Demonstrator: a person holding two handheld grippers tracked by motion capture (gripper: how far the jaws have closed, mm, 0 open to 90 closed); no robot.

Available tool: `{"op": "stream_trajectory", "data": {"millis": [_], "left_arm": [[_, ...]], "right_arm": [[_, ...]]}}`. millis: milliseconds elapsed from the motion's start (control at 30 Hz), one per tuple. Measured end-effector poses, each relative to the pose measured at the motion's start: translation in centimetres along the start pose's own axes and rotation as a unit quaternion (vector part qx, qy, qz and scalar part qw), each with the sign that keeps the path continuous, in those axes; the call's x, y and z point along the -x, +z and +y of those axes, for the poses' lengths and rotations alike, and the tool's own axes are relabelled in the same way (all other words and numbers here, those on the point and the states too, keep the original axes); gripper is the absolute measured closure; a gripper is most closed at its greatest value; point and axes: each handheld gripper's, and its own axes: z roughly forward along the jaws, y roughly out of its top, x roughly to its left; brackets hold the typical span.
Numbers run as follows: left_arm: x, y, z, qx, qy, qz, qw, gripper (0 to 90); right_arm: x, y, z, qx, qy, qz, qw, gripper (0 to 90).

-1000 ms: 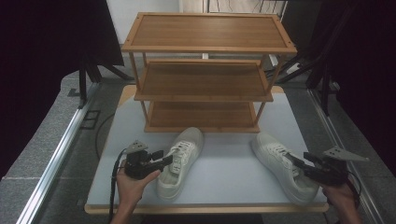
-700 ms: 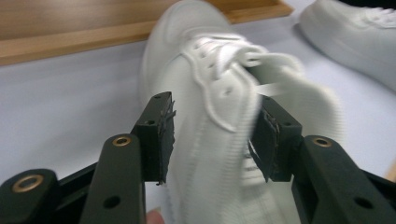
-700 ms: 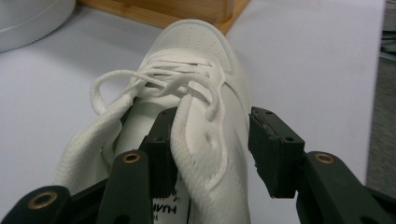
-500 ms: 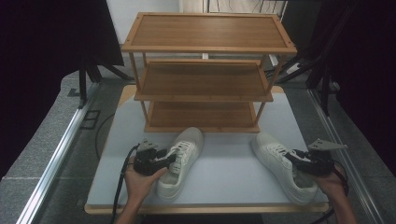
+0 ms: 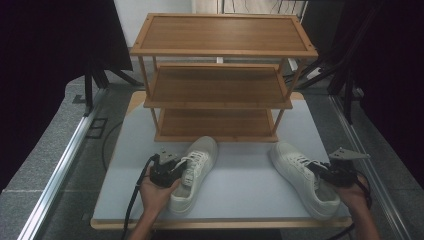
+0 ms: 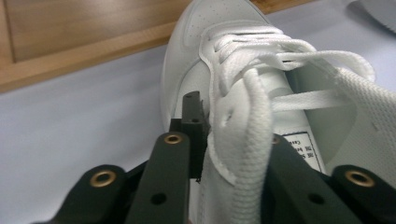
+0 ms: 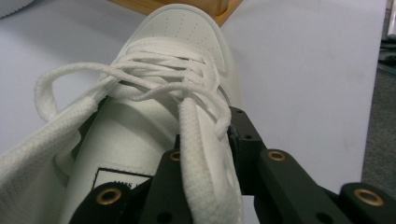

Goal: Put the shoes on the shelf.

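Clamping the collar wall of the left sneaker (image 5: 194,172), the left tongs (image 6: 223,140) are straddling it, one jaw inside, one outside. The right tongs (image 7: 205,154) are pinching the right sneaker (image 5: 303,177) likewise on the worktop (image 5: 240,170), the wooden rack (image 5: 220,80) standing just beyond both toes.

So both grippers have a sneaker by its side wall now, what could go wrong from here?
1. The left gripper pinches only the soft collar wall of the left sneaker, so the shoe may sag or twist when lifted.
2. Loose laces on the right sneaker, held by the right gripper, could snag on the wooden rack.
3. The rack's lower shelf looks low; a tilted shoe might hit the shelf above.
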Motion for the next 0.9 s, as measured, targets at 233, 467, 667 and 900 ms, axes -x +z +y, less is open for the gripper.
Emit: {"op": "stream_trajectory", "data": {"millis": [233, 467, 667, 900], "left_arm": [[-1.0, -0.3, -0.4, 0.019, -0.034, -0.037, 0.9986, 82.7], [-1.7, -2.4, -0.1, 0.06, -0.065, -0.081, 0.9927, 82.5], [-2.3, -4.9, 0.4, 0.119, -0.108, -0.127, 0.9789, 82.4], [-2.5, -7.1, 0.9, 0.148, -0.112, -0.131, 0.9737, 82.2]], "right_arm": [[0.0, -0.2, 0.1, 0.005, 0.004, 0.002, 1.0, 82.8], [-0.7, -1.4, 0.3, 0.051, 0.037, 0.009, 0.998, 82.8], [-1.9, -2.7, 0.8, 0.097, 0.068, 0.03, 0.9925, 82.7], [-3.5, -3.5, 1.0, 0.151, 0.13, 0.071, 0.9772, 82.7]]}}
